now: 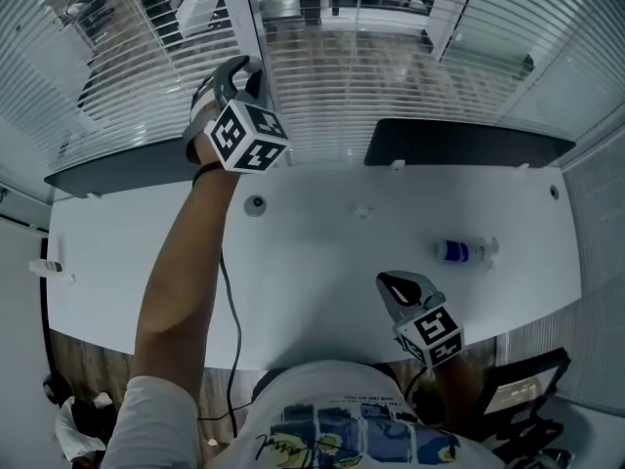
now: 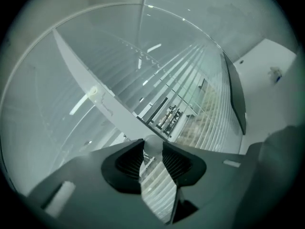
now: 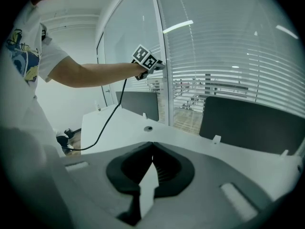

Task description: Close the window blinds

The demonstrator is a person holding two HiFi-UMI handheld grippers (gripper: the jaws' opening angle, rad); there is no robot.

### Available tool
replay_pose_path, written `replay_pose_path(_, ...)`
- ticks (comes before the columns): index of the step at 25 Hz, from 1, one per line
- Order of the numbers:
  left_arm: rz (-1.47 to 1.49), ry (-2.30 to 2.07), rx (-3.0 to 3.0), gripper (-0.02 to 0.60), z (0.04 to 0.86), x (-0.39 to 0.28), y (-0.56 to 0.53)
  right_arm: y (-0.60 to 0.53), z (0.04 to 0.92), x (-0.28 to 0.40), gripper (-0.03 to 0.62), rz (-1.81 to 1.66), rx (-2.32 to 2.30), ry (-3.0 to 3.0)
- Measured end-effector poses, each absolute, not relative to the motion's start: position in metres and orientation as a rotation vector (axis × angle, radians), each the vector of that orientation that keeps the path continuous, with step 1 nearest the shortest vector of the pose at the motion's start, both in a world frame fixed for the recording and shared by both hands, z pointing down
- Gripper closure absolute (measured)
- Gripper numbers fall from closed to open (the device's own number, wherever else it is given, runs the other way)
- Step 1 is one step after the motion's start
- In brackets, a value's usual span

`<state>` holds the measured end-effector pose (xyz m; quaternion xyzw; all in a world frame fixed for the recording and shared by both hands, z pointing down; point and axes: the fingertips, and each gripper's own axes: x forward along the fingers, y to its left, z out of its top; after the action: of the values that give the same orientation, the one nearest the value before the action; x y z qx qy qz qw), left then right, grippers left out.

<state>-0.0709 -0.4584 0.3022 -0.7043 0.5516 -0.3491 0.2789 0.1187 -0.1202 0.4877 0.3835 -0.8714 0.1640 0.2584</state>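
Note:
Horizontal slatted blinds [image 1: 391, 76] cover the window behind the desk, their slats part open, so the outside shows through. My left gripper [image 1: 244, 74] is raised at the white window post [image 1: 239, 8], up against the blinds [image 2: 190, 80]. Its jaws [image 2: 153, 148] are pressed on the clear, rounded end of the blind wand [image 2: 153, 143]. The right gripper view shows the left gripper [image 3: 160, 66] at the post beside the blinds [image 3: 228, 56]. My right gripper [image 1: 391, 283] hangs low over the desk's near edge, shut [image 3: 152, 147] and holding nothing.
A white desk [image 1: 322, 262] runs under the window. Two dark panels [image 1: 459, 145] [image 1: 117, 169] stand at its far edge. A clear bottle with a blue label [image 1: 467, 252] lies at the right. A round grommet [image 1: 255, 204] and a black cable [image 1: 229, 301] are at the left.

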Motion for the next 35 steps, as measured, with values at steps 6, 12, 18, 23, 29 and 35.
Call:
replay_pose_path(6, -0.755, 1.655, -2.108, 0.451, 0.2991, -0.0761, -0.4581, -0.1205, 0.4886, 0.1208, 0.591, 0.451, 1.046, -2.355)
replay_pose_path(12, -0.576, 1.745, -2.270, 0.450, 0.2966, -0.0798, -0.4564, -0.1196, 0.4884, 0.1202, 0.591, 0.457, 1.045, -2.362)
replay_pose_path(18, -0.581, 1.748, -2.262, 0.449, 0.2968, -0.0814, -0.4559, -0.1219, 0.4866, 0.1176, 0.591, 0.444, 1.044, -2.372)
replay_pose_path(23, -0.678, 1.671, -2.153, 0.442, 0.2977, -0.0800, -0.4560, -0.1226, 0.4868, 0.1203, 0.591, 0.438, 1.050, -2.369)
replay_pose_path(29, -0.875, 1.471, -1.908, 0.391, 0.3041, -0.0801, -0.4532, -0.1239, 0.4856, 0.1191, 0.591, 0.440, 1.056, -2.366)
replay_pose_path(35, -1.029, 1.235, -1.686, 0.393, 0.3049, -0.0739, -0.4529, -0.1239, 0.4865, 0.1200, 0.591, 0.447, 1.056, -2.362)
